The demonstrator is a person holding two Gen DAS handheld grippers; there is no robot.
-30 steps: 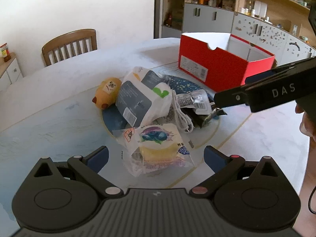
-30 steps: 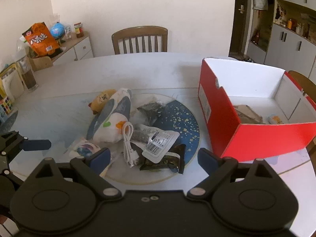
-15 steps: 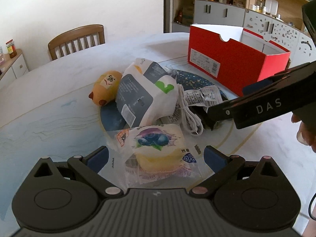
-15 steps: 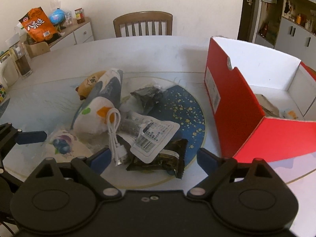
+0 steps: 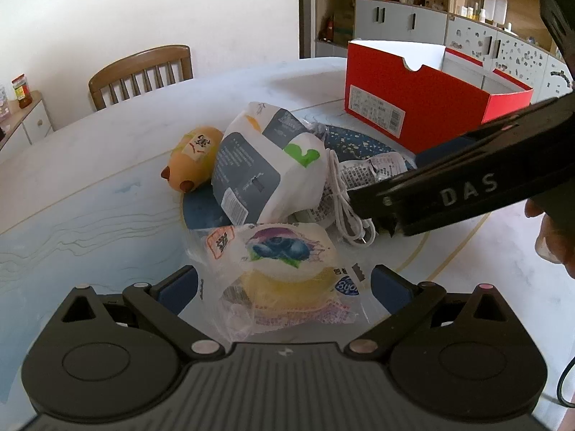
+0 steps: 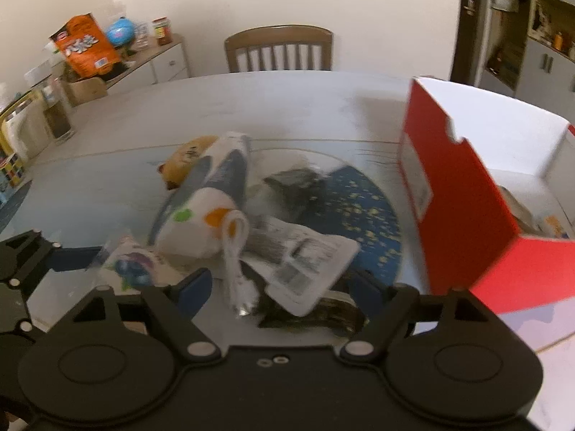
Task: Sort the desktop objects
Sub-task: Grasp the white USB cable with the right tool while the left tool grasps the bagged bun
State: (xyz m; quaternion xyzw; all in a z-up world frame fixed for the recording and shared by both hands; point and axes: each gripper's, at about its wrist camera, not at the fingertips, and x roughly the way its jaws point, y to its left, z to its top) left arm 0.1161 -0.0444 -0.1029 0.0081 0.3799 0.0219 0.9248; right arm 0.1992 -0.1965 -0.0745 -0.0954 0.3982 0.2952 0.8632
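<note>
Left wrist view: both grippers have closed in, left gripper (image 5: 284,283) spread around the blueberry cake packet (image 5: 284,269), right gripper (image 6: 284,289) spread astride the white cable (image 6: 235,251), so pickups look imminent.

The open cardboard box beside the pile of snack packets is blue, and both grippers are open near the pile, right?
Not quite: the open cardboard box is red, as the left wrist view shows. The left gripper and right gripper are indeed open near the pile.
</note>
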